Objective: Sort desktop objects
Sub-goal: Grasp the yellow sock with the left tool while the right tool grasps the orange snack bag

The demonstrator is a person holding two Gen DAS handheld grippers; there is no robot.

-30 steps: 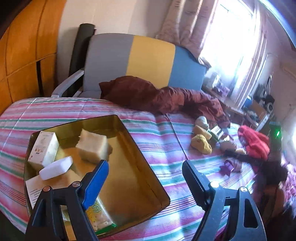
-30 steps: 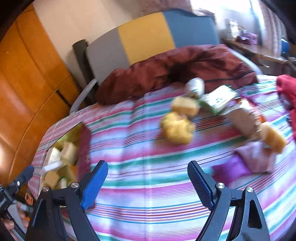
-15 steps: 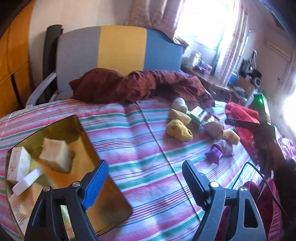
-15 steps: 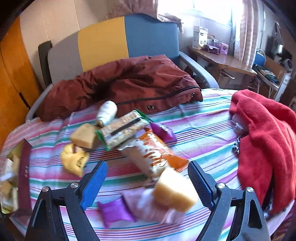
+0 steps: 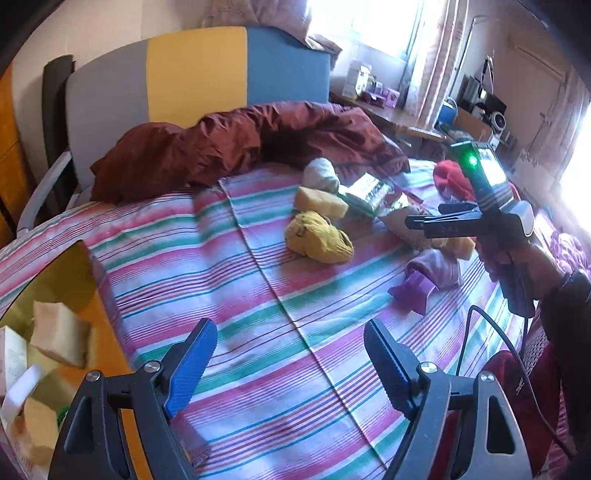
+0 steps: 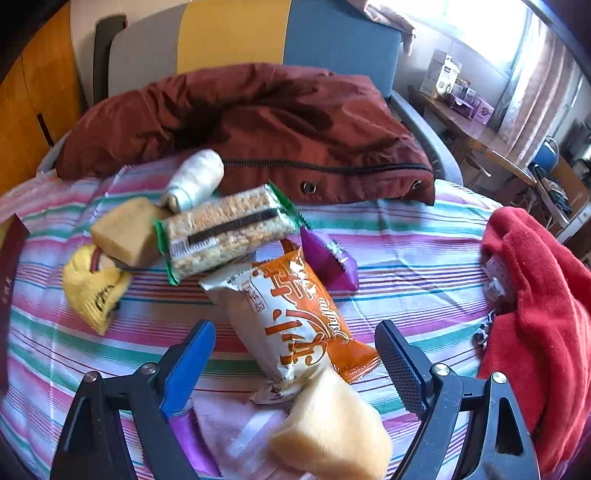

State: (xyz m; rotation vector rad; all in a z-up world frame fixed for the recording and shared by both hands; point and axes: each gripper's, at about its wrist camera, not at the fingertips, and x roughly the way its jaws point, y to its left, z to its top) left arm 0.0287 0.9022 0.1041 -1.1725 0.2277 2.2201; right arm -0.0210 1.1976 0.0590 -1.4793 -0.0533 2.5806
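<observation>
On the striped cloth lies a pile of items. My right gripper is open just above an orange-and-white snack packet, with a pale yellow sponge block directly below it. Behind these lie a green-edged cracker packet, a purple packet, another yellow block, a yellow sock and a white roll. My left gripper is open over bare cloth, right of the gold tray, which holds sponge blocks. The right gripper also shows in the left wrist view.
A maroon jacket lies at the back against a grey, yellow and blue chair back. A red cloth is heaped on the right. A purple-and-lilac packet sits near the person's hand.
Both grippers swung right, away from the tray. The right gripper came in low over the pile, now close above the orange packet and the yellow block. Both stayed open.
</observation>
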